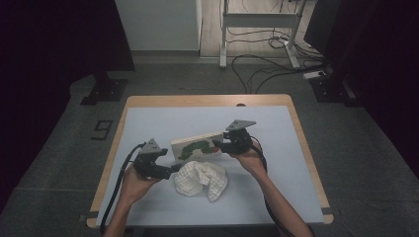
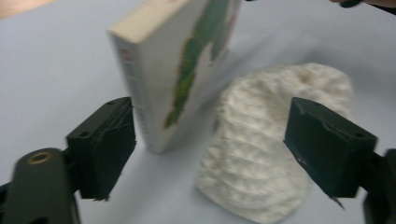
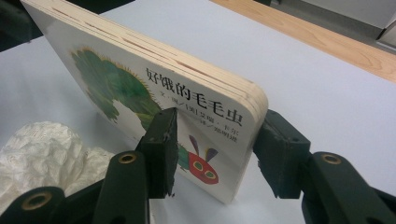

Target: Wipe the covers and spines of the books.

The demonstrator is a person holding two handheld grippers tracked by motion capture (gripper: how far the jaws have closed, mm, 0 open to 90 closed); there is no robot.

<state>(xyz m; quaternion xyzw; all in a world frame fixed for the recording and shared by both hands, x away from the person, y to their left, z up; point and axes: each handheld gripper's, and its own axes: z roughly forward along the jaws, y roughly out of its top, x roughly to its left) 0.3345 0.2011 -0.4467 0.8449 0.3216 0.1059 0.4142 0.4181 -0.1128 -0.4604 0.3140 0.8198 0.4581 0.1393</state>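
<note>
Thick white board book with a green caterpillar on its cover stands on edge near the middle of the pale blue table cover in the high view, tilted a little, one end caught by the right gripper. Just in front of the book lies a crumpled white knitted cloth, and the left gripper sits at the cloth's left side with the person's left hand behind it. A light wooden table edge frames the cover.

From the left gripper view, the left gripper has its jaws spread wide, with nothing pressed between them. The book's spine corner stands just beyond the left-hand jaw, and the knitted cloth lies beyond the gap, near the right-hand jaw; whether either jaw touches it is unclear in the blur.

From the right gripper view, the right gripper pinches the book at its rounded lower corner, one jaw flat on the cover by the caterpillar's red head, the other against the back. Black Chinese characters run across the cover. The knitted cloth lies at the lower left, beside the book's foot.
</note>
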